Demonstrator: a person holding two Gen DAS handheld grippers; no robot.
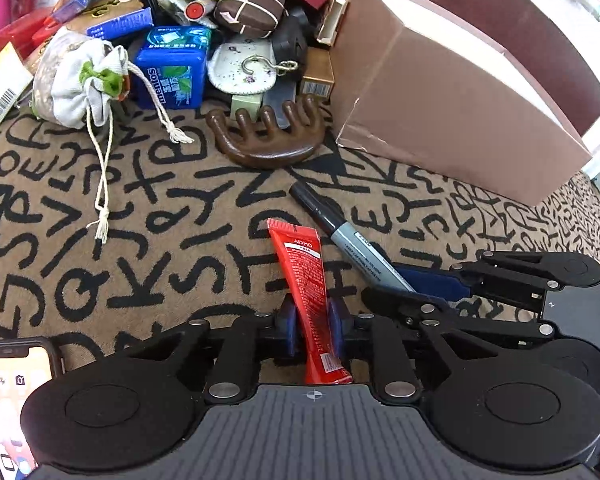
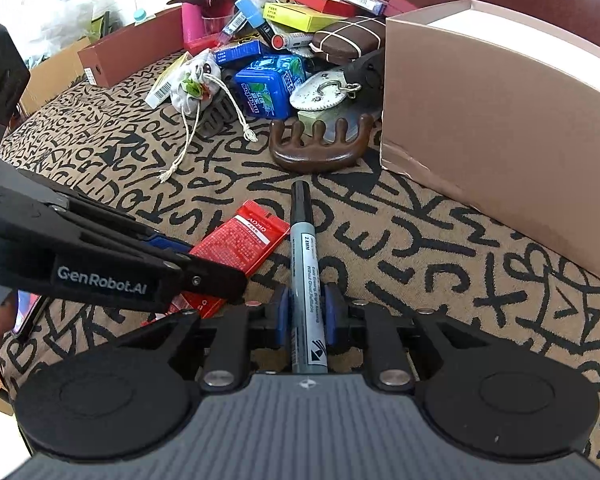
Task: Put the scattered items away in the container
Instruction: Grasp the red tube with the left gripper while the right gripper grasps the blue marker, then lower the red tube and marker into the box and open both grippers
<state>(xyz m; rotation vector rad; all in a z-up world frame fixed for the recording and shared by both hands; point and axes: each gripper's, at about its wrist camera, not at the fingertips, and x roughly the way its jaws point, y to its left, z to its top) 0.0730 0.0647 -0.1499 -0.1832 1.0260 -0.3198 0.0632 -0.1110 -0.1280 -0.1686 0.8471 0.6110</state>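
My left gripper (image 1: 314, 326) is shut on a red tube (image 1: 306, 280), which points forward over the patterned cloth. My right gripper (image 2: 307, 312) is shut on a grey marker with a black cap (image 2: 305, 252). Both grippers are side by side: the right one shows in the left wrist view (image 1: 412, 292), the left one in the right wrist view (image 2: 180, 256). The pink cardboard box (image 1: 440, 96) stands open to the front right; it also shows in the right wrist view (image 2: 500, 120).
A heap of items lies ahead beside the box: a brown wooden comb (image 1: 268, 136), a blue Mentos box (image 1: 172, 72), a drawstring pouch (image 1: 76, 80), a brown case (image 1: 252, 6), small cartons. A phone (image 1: 8, 400) is at the lower left.
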